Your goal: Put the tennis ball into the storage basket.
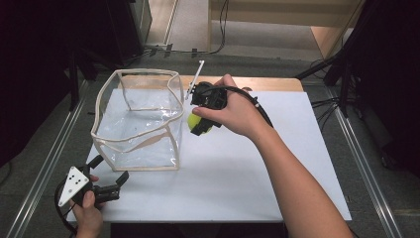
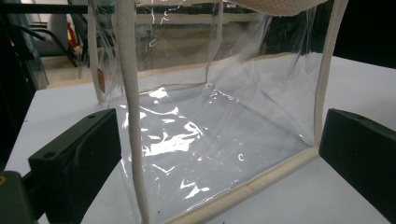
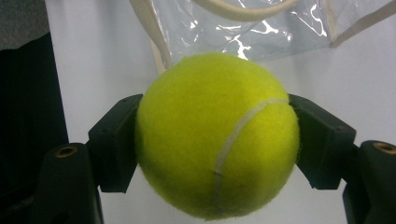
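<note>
A yellow-green tennis ball sits clamped between the two black jaws of my right gripper. From above, the ball and right gripper hang over the white table, just right of a clear plastic bag with cream trim that stands open-topped. My left gripper rests low at the near left corner of the table, jaws spread wide, nothing between them. Seen along its jaws, the left gripper faces the bag's near lower edge, close but apart.
The white table top stretches right of the bag. A wooden edge shows at its back. Dark stands and cables crowd the floor at both sides. Metal rails run along the table's left and right.
</note>
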